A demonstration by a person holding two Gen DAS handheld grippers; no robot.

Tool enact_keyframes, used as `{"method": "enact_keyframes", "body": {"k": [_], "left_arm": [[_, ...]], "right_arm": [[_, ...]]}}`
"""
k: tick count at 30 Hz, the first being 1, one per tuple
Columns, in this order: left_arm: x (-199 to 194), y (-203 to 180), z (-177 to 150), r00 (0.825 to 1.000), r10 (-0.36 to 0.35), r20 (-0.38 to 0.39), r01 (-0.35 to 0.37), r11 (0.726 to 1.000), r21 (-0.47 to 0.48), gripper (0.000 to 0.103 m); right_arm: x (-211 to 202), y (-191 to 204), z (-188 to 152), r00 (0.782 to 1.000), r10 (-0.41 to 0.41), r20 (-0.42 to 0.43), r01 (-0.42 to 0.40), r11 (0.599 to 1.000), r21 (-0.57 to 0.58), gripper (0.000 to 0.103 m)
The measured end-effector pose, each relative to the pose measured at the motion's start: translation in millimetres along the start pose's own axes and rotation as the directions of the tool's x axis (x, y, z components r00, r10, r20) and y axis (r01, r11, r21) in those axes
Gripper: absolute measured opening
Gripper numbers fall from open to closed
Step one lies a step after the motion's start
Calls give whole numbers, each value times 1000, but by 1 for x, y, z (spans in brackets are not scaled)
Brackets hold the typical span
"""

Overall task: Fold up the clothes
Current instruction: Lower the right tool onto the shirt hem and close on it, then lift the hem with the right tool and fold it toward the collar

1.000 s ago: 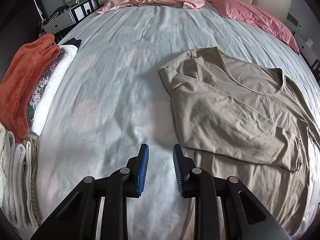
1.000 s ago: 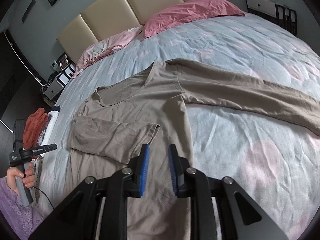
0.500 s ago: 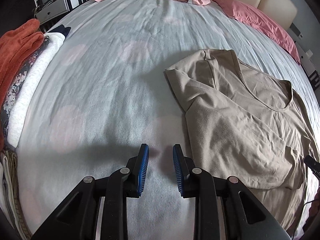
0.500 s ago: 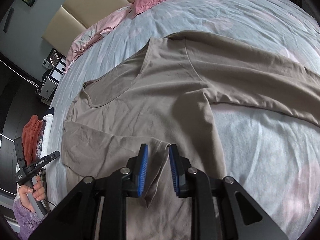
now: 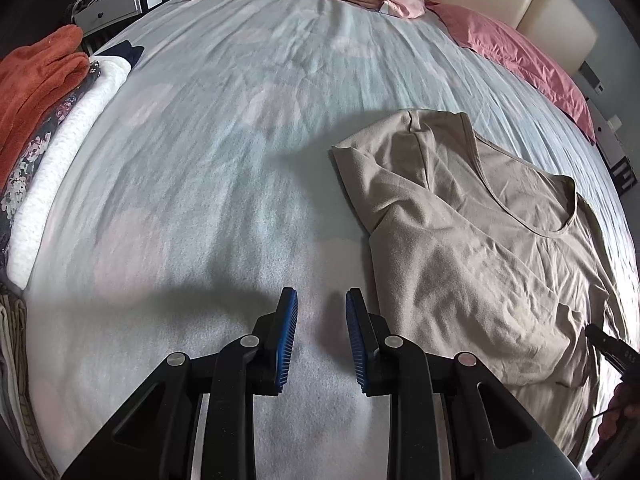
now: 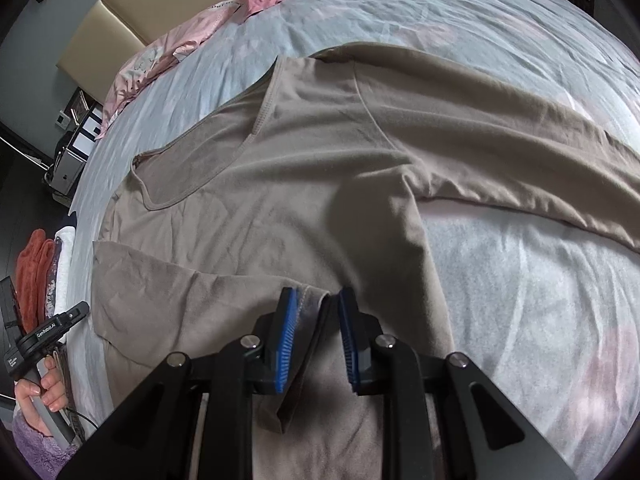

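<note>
A beige long-sleeved shirt (image 6: 320, 160) lies face up on the light blue bedsheet (image 6: 520, 300). One sleeve is folded across its body, and the cuff (image 6: 310, 304) lies between the fingers of my right gripper (image 6: 318, 300), which is open and low over the cloth. The other sleeve (image 6: 520, 152) stretches out to the right. In the left wrist view the shirt (image 5: 480, 260) lies to the right. My left gripper (image 5: 320, 300) is open over bare sheet just left of the shirt's side edge, holding nothing.
Folded clothes are stacked along the bed's left edge: an orange one (image 5: 36, 76), a floral one and a white one (image 5: 68, 152). Pink pillows (image 5: 520, 52) lie against the beige headboard (image 6: 132, 12). A hand (image 6: 40, 388) holds the left gripper's handle.
My right gripper has come down and forward onto the shirt until the folded sleeve's cuff lies between its fingers. My left gripper has moved forward and lower over the sheet.
</note>
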State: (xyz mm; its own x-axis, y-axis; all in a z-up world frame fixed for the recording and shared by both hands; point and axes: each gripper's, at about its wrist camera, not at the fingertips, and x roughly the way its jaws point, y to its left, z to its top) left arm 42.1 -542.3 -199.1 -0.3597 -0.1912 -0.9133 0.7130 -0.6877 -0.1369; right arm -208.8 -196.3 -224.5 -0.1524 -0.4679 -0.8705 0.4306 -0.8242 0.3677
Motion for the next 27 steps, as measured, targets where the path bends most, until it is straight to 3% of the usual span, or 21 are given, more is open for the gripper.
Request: {"method": "enact_keyframes", "body": {"k": [2,4,13,17,22,27], "left_arm": [[-1,0,0,1000,-2,1,2,1000,0,27],[-2,0,-1,1000,-4,3,4,1000,0,27],[-5,-2,5,991,-133,-1,133,991,10,27],[-6,-4,7,981,-194,-4,194,981,18,27],[-16,-3,5,955,-297,13,297,954,30,41],[-27,-15,2,938,-345,31,341,935,93,49]], "right_arm": [[0,4,-2,1000,-12,10,12,1000,-4,20],[-4,11,-2,1000,-27,15,28,999,-23,7],[-75,75,41,991,-44,127,62,988,-144,4],[-113,131,76,985,-21,174,58,976,-208,4],[-150,221,105,963,-26,267,123,928,-352,4],[-172,295,116,938,-23,345,177,890,-421,4]]}}
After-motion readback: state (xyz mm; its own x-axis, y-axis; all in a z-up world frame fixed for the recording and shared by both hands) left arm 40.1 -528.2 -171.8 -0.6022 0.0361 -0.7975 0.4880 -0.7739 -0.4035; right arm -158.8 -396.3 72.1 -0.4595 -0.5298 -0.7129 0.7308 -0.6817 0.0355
